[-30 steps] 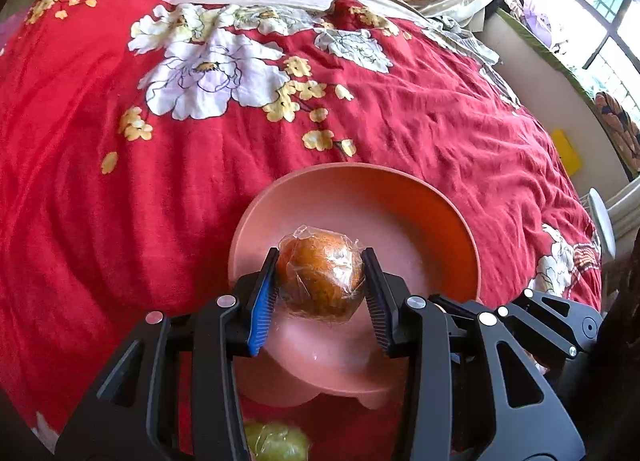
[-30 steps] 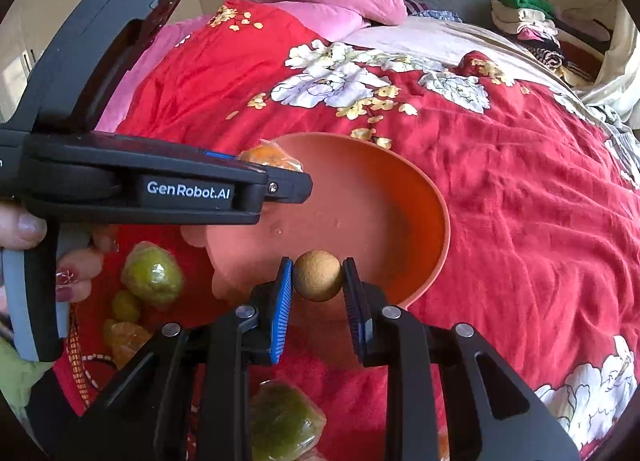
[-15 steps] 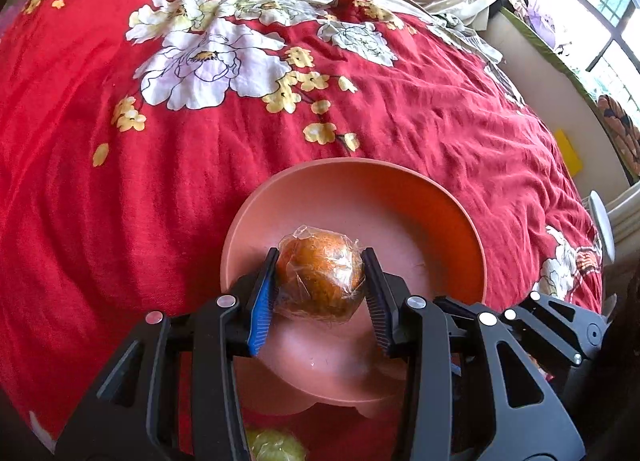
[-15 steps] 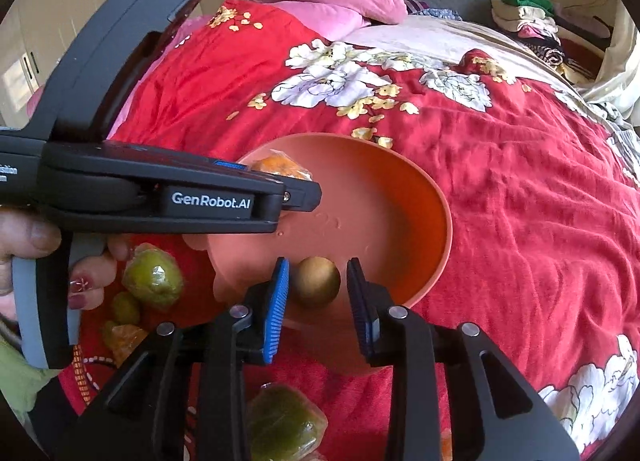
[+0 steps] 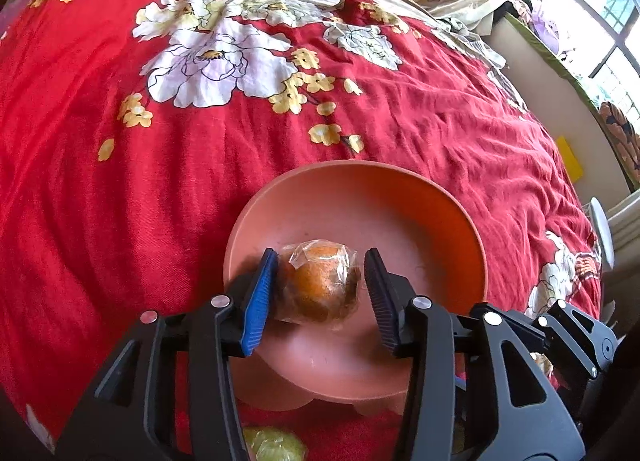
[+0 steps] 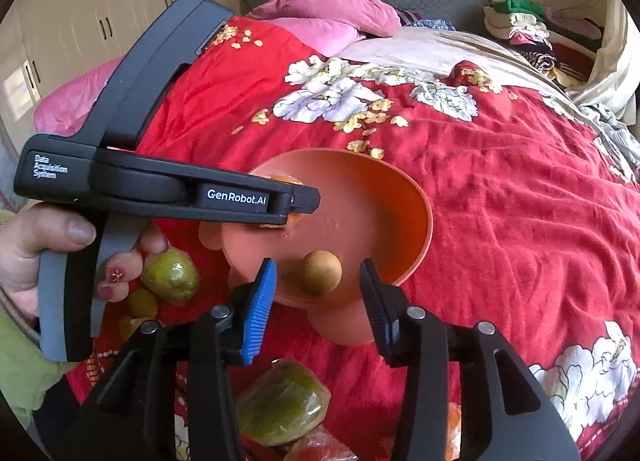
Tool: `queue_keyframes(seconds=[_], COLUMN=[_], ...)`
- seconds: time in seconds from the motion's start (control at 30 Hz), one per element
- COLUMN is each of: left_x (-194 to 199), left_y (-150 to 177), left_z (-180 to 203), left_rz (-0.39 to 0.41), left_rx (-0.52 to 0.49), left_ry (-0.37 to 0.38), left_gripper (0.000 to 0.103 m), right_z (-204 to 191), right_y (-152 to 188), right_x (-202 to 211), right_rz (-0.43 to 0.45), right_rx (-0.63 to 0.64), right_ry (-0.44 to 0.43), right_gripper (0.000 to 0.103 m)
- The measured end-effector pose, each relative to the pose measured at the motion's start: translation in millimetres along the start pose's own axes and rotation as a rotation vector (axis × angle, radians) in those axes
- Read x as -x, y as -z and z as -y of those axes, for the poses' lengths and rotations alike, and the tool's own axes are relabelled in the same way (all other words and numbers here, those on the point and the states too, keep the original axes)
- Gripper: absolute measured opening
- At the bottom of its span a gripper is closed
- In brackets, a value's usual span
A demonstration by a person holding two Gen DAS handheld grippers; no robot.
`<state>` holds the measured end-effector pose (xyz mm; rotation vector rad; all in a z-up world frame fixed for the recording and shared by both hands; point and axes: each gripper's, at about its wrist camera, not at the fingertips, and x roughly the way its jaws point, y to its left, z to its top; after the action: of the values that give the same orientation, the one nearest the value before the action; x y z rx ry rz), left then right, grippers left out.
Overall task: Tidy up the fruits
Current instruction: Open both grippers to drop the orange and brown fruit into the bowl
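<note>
In the right wrist view, three green wrapped fruits (image 6: 171, 276) lie at lower left on the red bedspread (image 6: 500, 189). One pink bowl (image 6: 408, 221) at centre holds two fruits. The left hand-held gripper (image 5: 318, 289), jaws opening, has its blue pad touching the wrapped orange (image 5: 320, 285). The right hand-held gripper (image 6: 318, 301), jaws opening, stands clear of the small brown fruit (image 6: 321, 272).

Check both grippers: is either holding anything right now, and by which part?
Nothing is firmly held. The left gripper has its jaws opening around the wrapped orange over the bowl. The right gripper is opening too; the small brown fruit sits free in the bowl.
</note>
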<state>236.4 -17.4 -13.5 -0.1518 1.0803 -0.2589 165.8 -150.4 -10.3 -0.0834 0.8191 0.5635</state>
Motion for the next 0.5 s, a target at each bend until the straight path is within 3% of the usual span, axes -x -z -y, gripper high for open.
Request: queue_keyframes(seconds=[0.27,0.5], left_x=[17,38], left_y=[5,11], left_z=[1,6], left_rz=[0.033,0.091], left_rx=[-0.001,-0.027], left_ry=[-0.019,-0.06], left_gripper=[0.049,0.066], right_z=[3,2], right_y=[2,4], right_x=[10,17], right_rz=[0.019,0.033], right_rx=[-0.026,-0.034], right_ry=[0.009,0.015], right_gripper=[0.056,0.067])
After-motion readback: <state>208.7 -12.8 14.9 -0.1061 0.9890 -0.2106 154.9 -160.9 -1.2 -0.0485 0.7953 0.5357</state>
